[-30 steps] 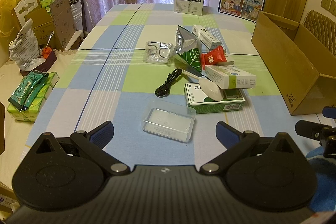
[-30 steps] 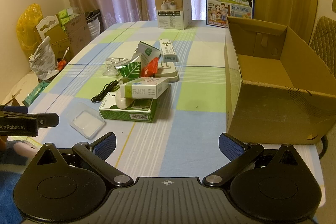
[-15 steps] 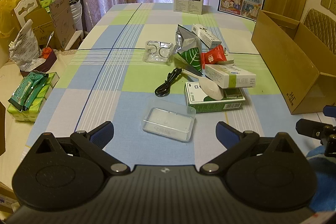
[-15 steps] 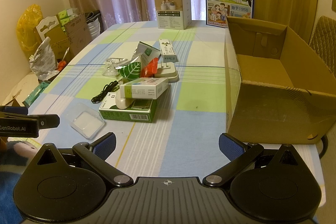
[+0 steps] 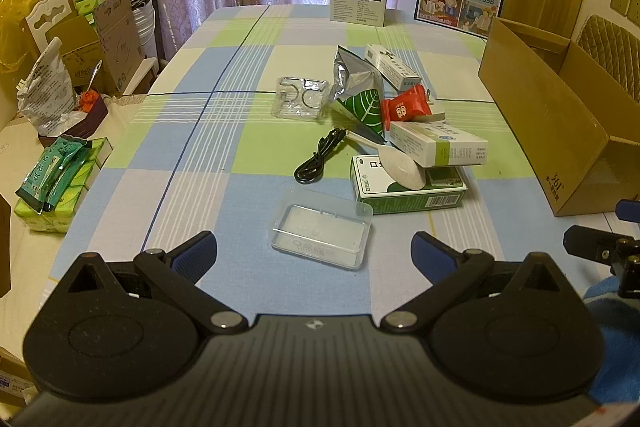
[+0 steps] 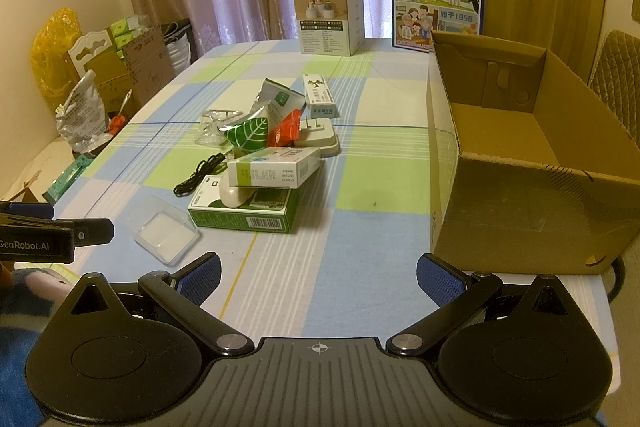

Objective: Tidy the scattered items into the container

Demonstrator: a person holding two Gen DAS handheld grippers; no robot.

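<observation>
Holding a gripper in each hand, we hover both above the near edge of the table [image 5: 192, 163], which has a checked cloth. The left gripper [image 5: 314, 253] has its jaws wide and holds nothing; the right gripper [image 6: 318, 277] also has its jaws wide and holds nothing.

Just ahead of the left gripper lies a clear plastic tray [image 5: 320, 229]. Beyond it a green box [image 5: 404, 189] lies flat, with a white spoon [image 5: 400, 169] and a white carton [image 5: 440, 145] resting on top. A black cable [image 5: 320, 159] lies just beside the green box. Further back we see a green leaf pouch [image 5: 360, 99], a red packet [image 5: 404, 107] and a clear holder [image 5: 300, 97].

The cardboard box [image 6: 532, 163] stands open on the right side of the table, apart from the scattered items, and we see nothing inside it
</observation>
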